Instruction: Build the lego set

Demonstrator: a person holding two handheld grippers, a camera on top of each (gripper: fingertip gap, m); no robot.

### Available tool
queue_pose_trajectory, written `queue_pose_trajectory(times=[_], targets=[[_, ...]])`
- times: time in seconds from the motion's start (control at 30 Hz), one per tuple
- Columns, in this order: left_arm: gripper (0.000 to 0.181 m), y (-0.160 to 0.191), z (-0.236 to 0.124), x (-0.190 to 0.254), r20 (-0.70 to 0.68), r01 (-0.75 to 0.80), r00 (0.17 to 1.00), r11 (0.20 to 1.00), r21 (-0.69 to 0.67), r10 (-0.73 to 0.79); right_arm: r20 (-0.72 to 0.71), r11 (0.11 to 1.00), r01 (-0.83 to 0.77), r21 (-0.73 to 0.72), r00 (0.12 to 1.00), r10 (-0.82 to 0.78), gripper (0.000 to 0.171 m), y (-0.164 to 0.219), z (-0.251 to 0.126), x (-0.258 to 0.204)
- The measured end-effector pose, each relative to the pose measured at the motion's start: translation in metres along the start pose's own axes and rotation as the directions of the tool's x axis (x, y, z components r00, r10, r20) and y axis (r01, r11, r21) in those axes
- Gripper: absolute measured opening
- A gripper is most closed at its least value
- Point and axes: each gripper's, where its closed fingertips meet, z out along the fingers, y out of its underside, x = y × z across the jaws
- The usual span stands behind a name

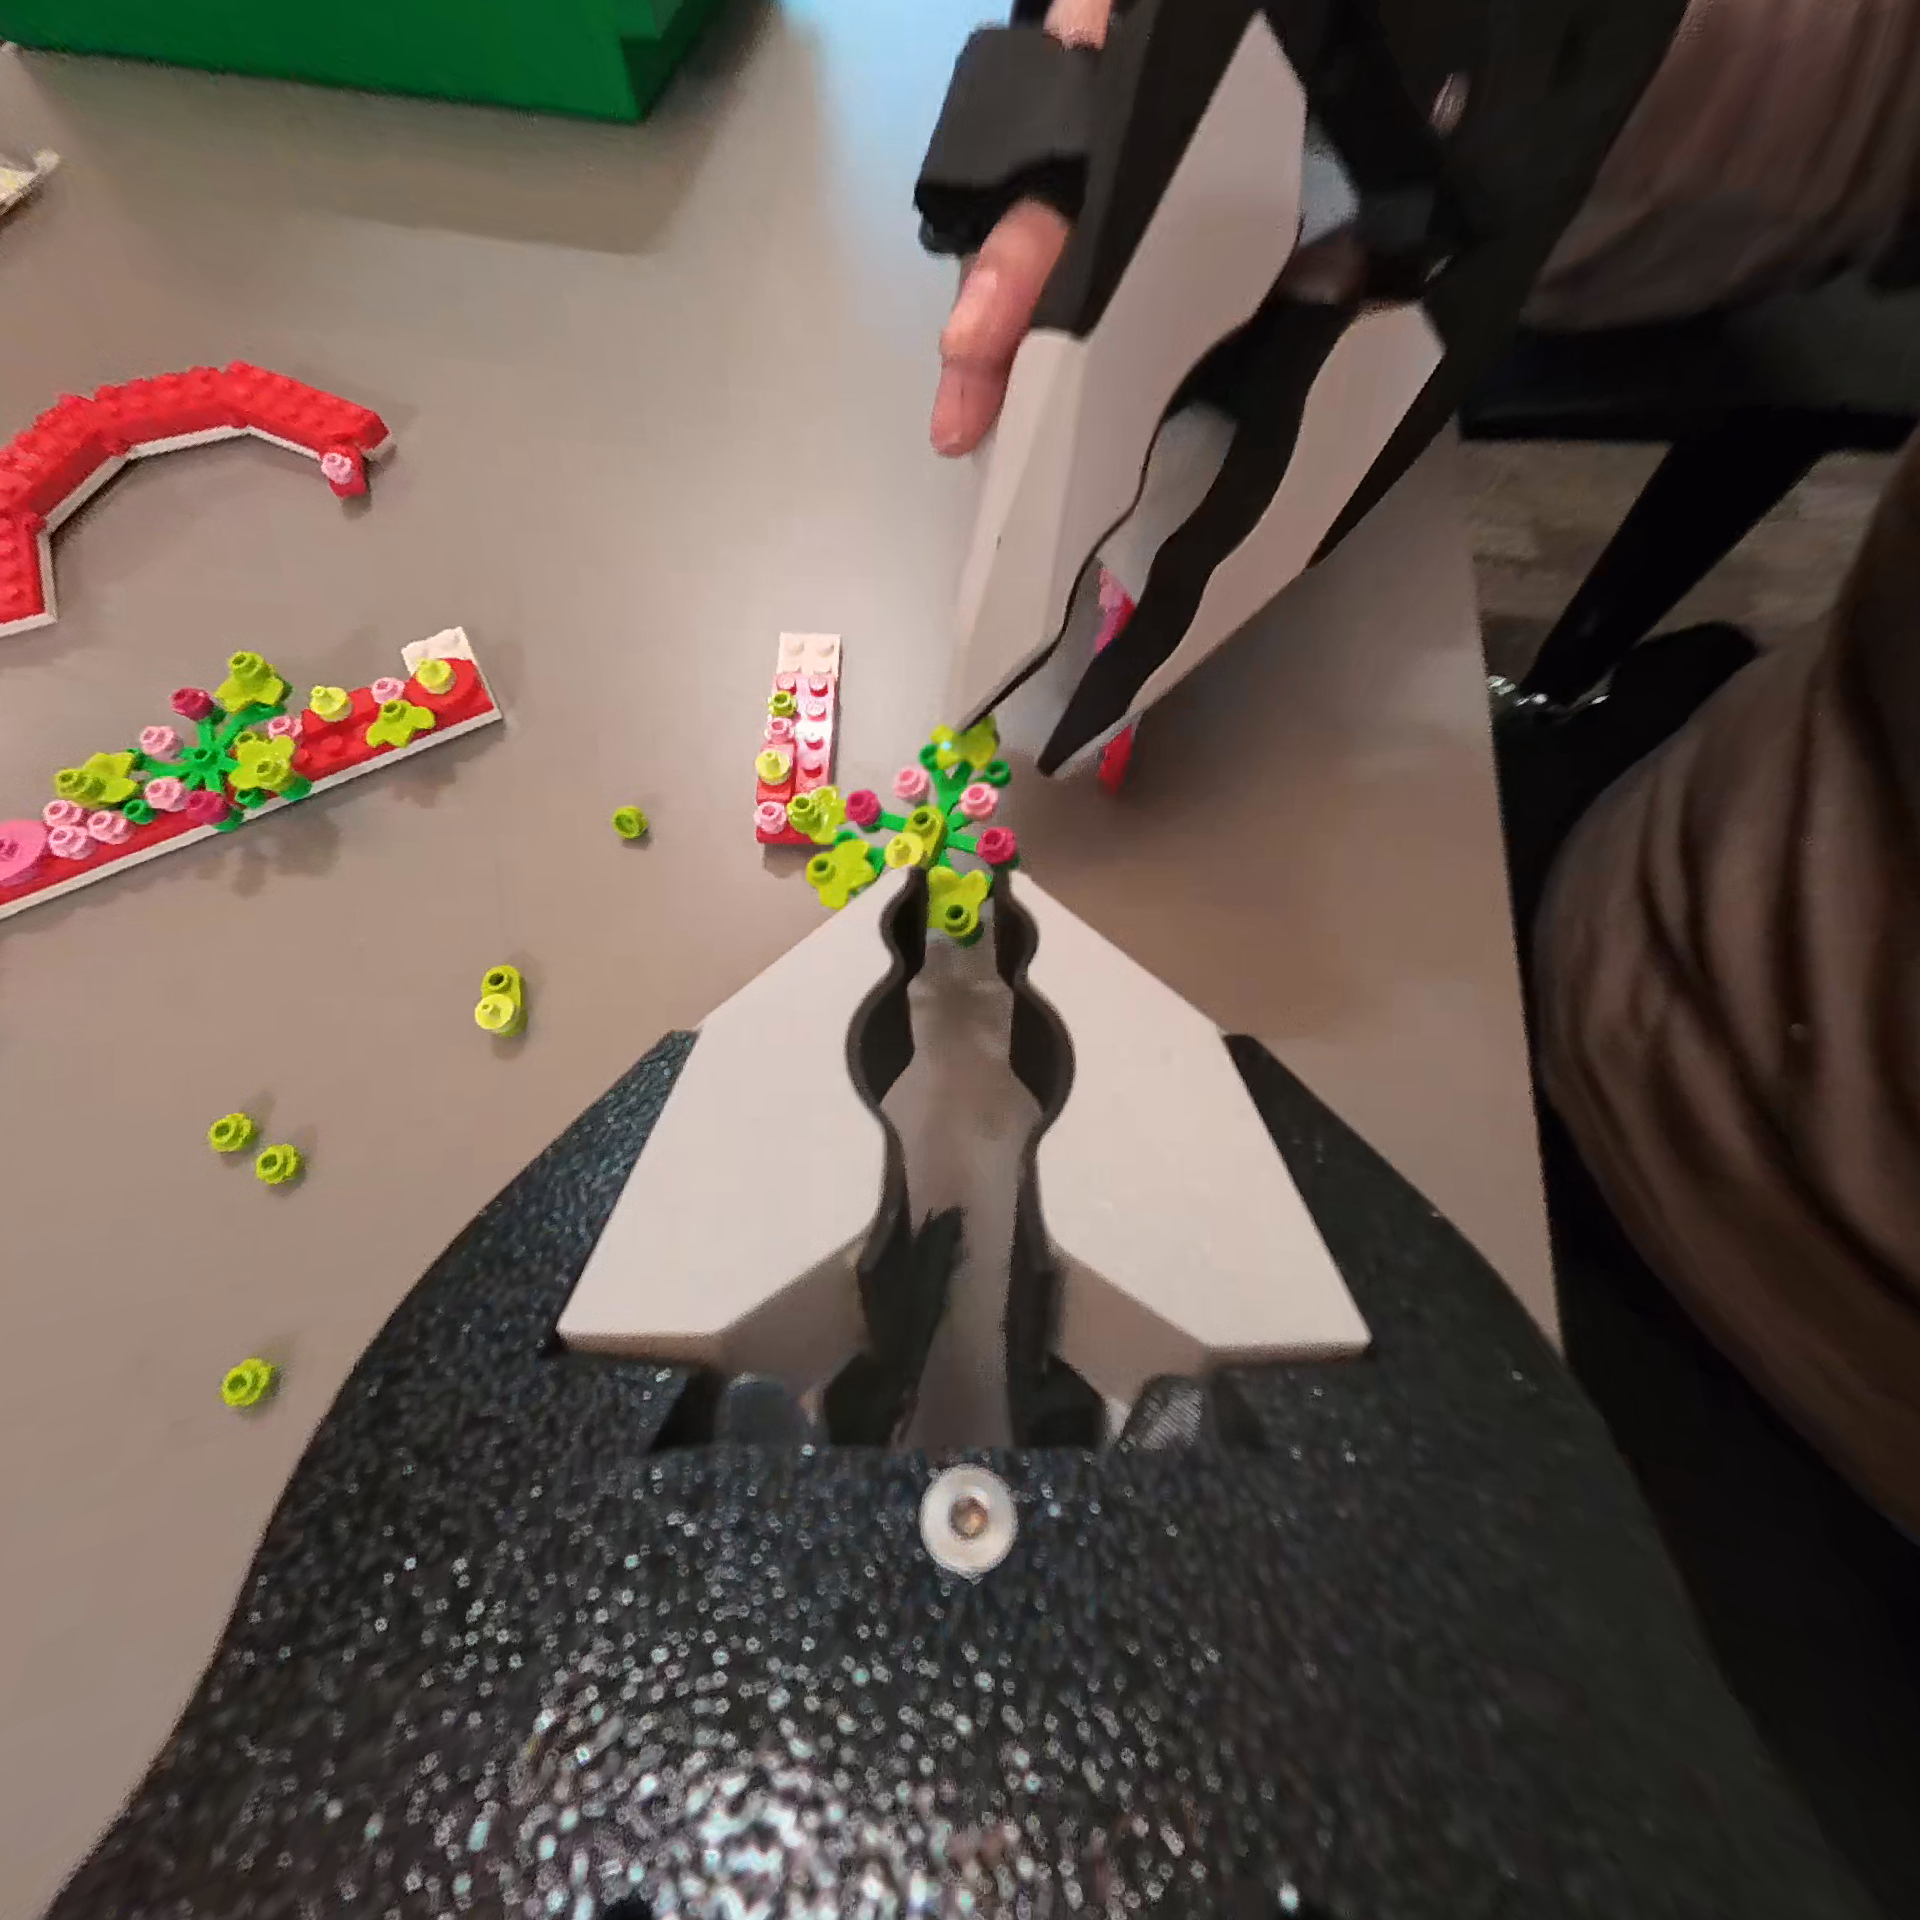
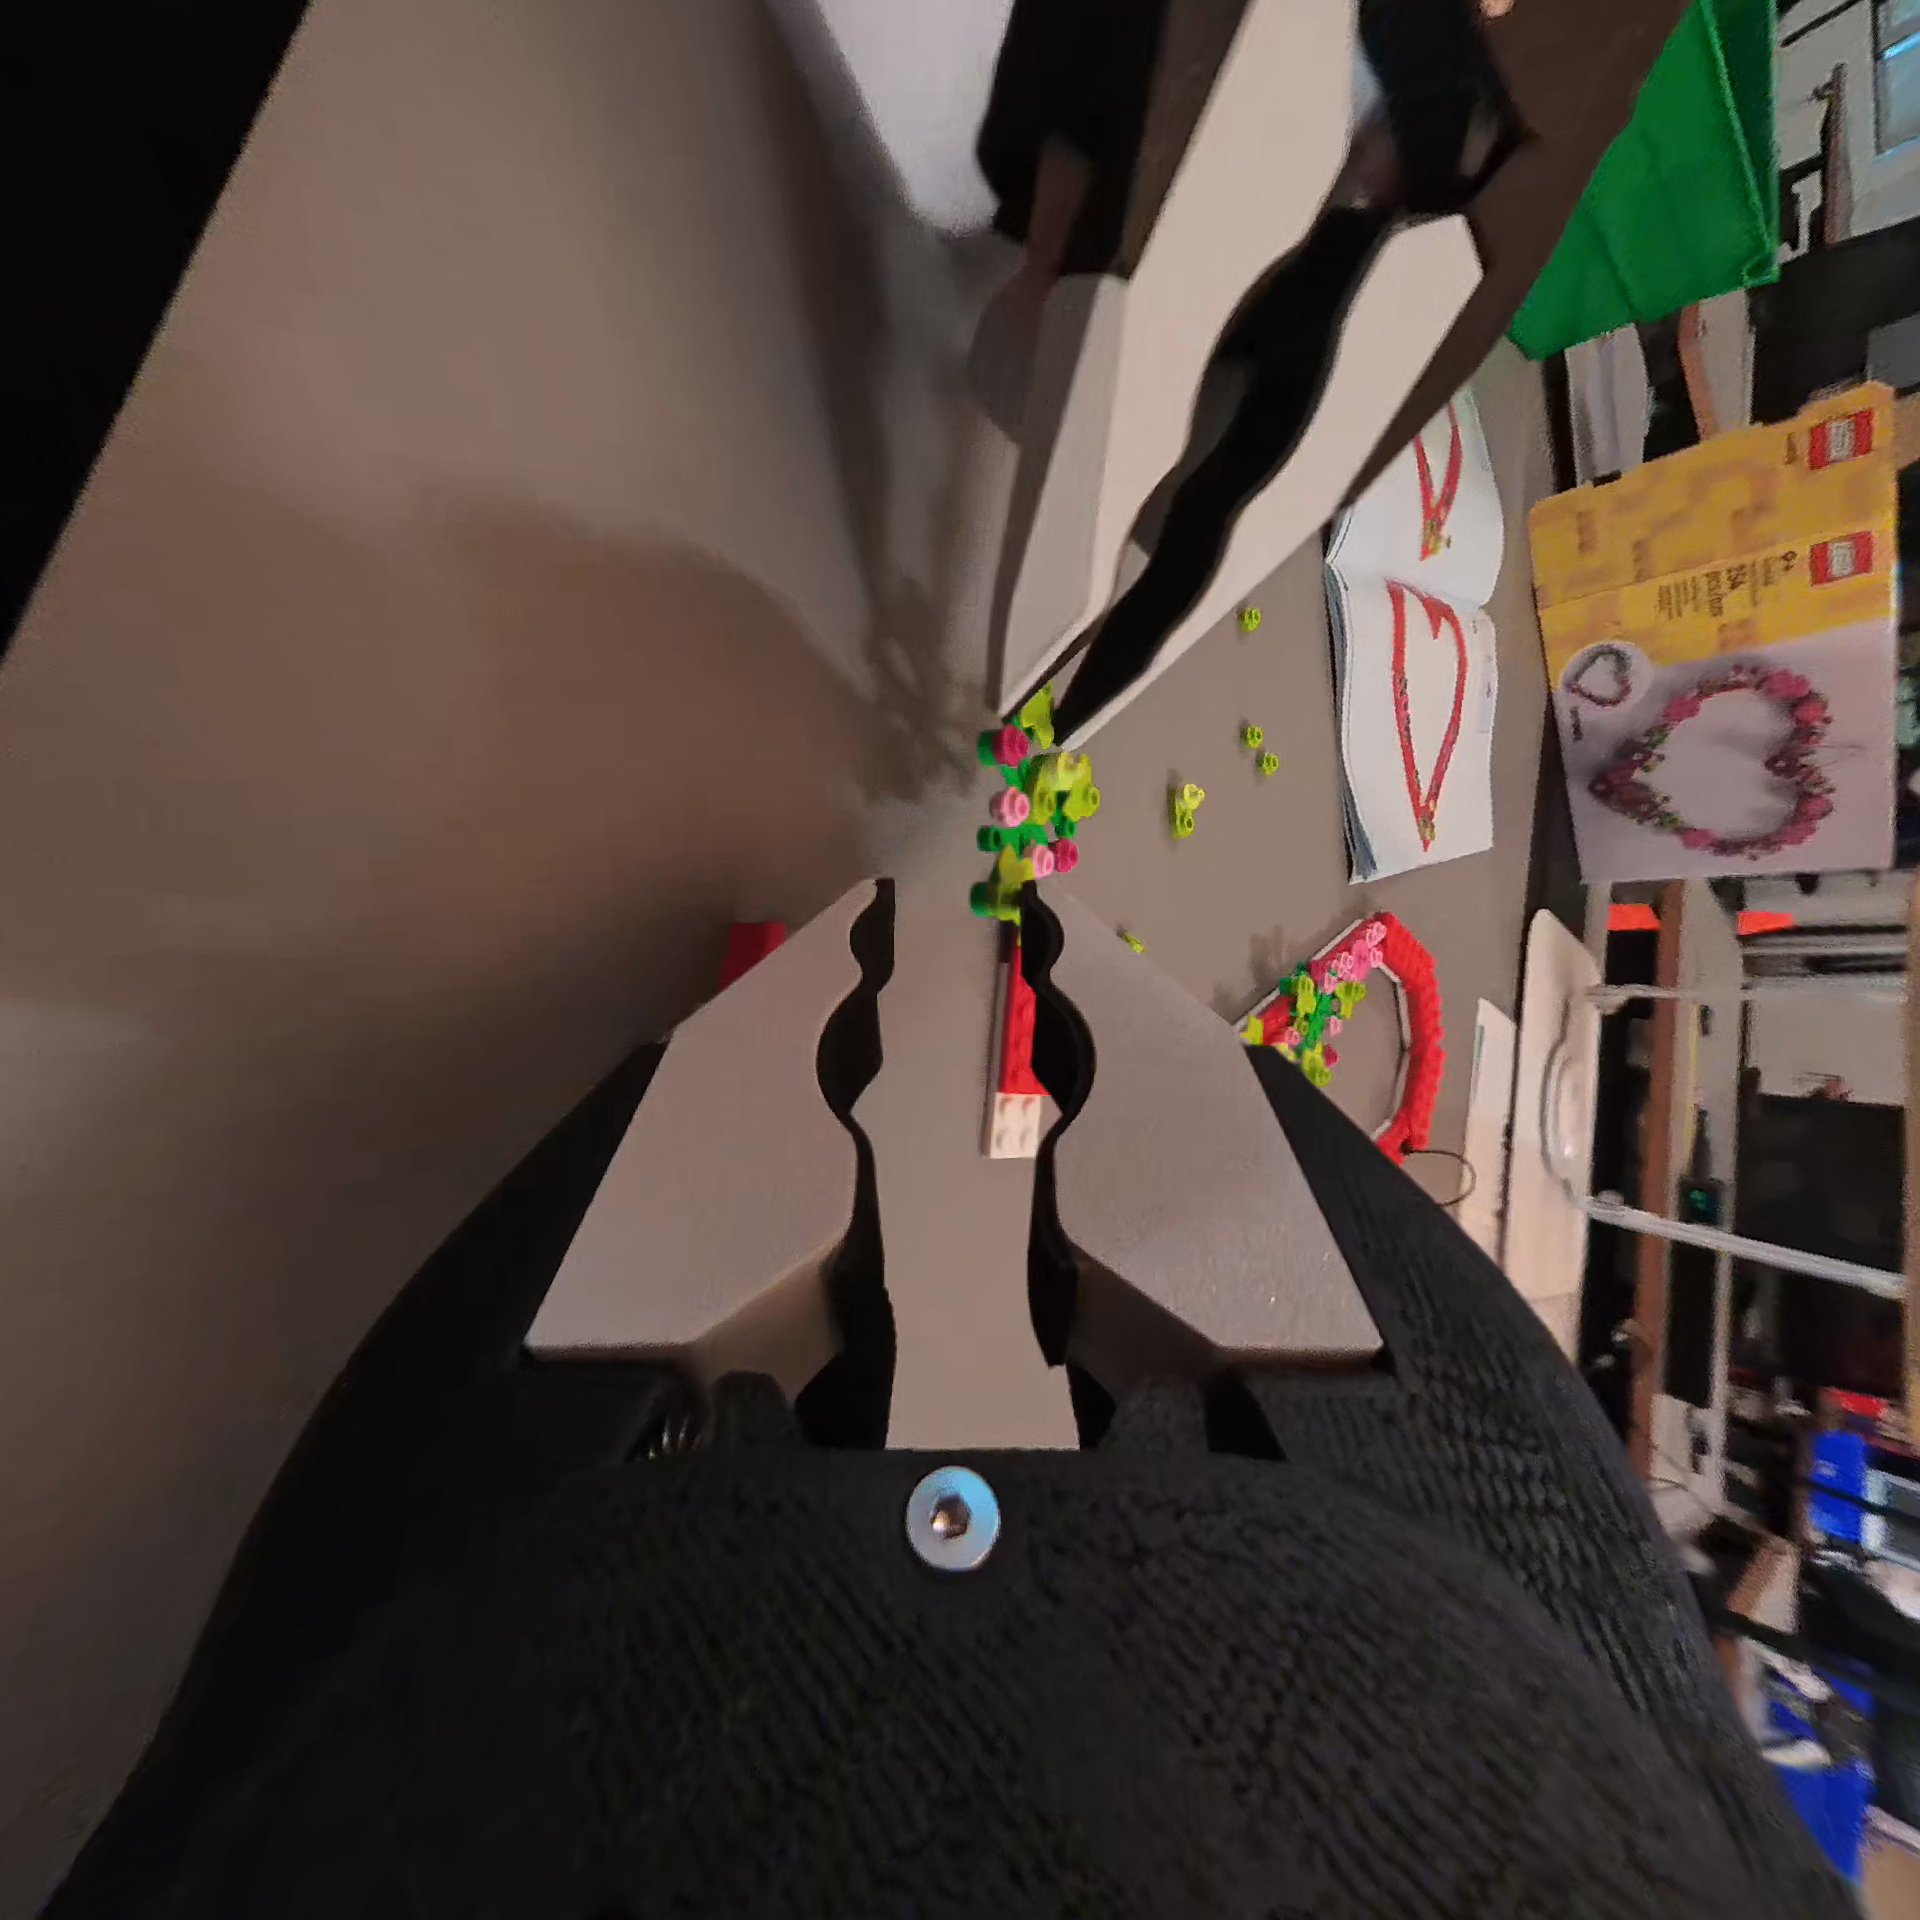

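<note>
Across both wrist views runs a grey-brown table (image 1: 623,312), with a green box (image 1: 416,42) at the upper left of the left wrist view. Lower centre of that view, the left gripper (image 1: 951,883) has its fingers closed on the near lime flower of a green leaf-and-flower cluster (image 1: 914,831), held at centre frame beside a short red, pink and white strip (image 1: 800,738) lying on the table. From the upper right, the right gripper (image 1: 1013,743) reaches down, one tip touching the cluster's far lime flower; whether its fingers pinch that flower or stand slightly parted cannot be told (motion blur). A red curved section (image 1: 156,436) sits at the left edge, with a flowered red strip (image 1: 260,758) below it. Loose lime pieces (image 1: 501,1000) lie scattered at lower left. Right of the right wrist view lie an open instruction booklet (image 2: 1423,644) and the yellow set box (image 2: 1725,623).
</note>
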Motion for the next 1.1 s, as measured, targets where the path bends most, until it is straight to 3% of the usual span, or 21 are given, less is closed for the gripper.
queue_pose_trajectory(times=[0.2, 0.27, 0.33, 0.4, 0.47, 0.7, 0.8, 0.93, 1.1], targets=[[0.012, -0.007, -0.004, 0.001, -0.022, 0.021, 1.0, 0.998, 0.051, -0.02, -0.057, 0.998, 0.054, -0.015, 0.997, -0.055, 0.008, 0.0, 0.002, 0.007], [0.056, -0.016, -0.006, -0.001, 0.012, -0.012, 1.0, 0.995, 0.098, 0.01, -0.03, 0.999, -0.041, 0.031, 0.999, 0.042, 0.008, -0.001, 0.0, 0.007], [0.08, -0.019, -0.004, -0.002, 0.065, -0.1, 0.993, 0.991, 0.093, 0.094, 0.047, 0.974, -0.19, 0.122, 0.982, 0.186, 0.008, -0.006, -0.004, 0.005], [0.072, -0.016, 0.002, 0.002, 0.107, -0.22, 0.971, 0.975, 0.042, 0.215, 0.146, 0.922, -0.331, 0.203, 0.941, 0.306, 0.008, -0.011, -0.011, 0.004], [0.052, -0.016, 0.009, 0.007, 0.122, -0.313, 0.944, 0.949, 0.023, 0.308, 0.213, 0.876, -0.416, 0.245, 0.904, 0.37, 0.008, -0.012, -0.016, 0.005], [0.009, -0.03, 0.011, 0.019, 0.134, -0.423, 0.903, 0.899, 0.113, 0.408, 0.339, 0.809, -0.507, 0.298, 0.848, 0.407, 0.008, -0.018, -0.028, 0.001], [0.006, -0.027, 0.015, 0.015, 0.136, -0.388, 0.917, 0.918, 0.08, 0.376, 0.321, 0.801, -0.519, 0.299, 0.845, 0.427, 0.011, -0.013, -0.028, 0.006], [0.006, -0.015, 0.024, 0.011, 0.11, -0.285, 0.953, 0.959, 0.005, 0.282, 0.367, 0.793, -0.562, 0.236, 0.807, 0.462, 0.043, -0.003, -0.031, -0.002], [0.006, -0.004, 0.035, 0.012, 0.047, -0.166, 0.985, 0.985, -0.044, 0.168, 0.345, 0.838, -0.519, 0.167, 0.827, 0.444, 0.042, 0.015, -0.022, -0.024]])
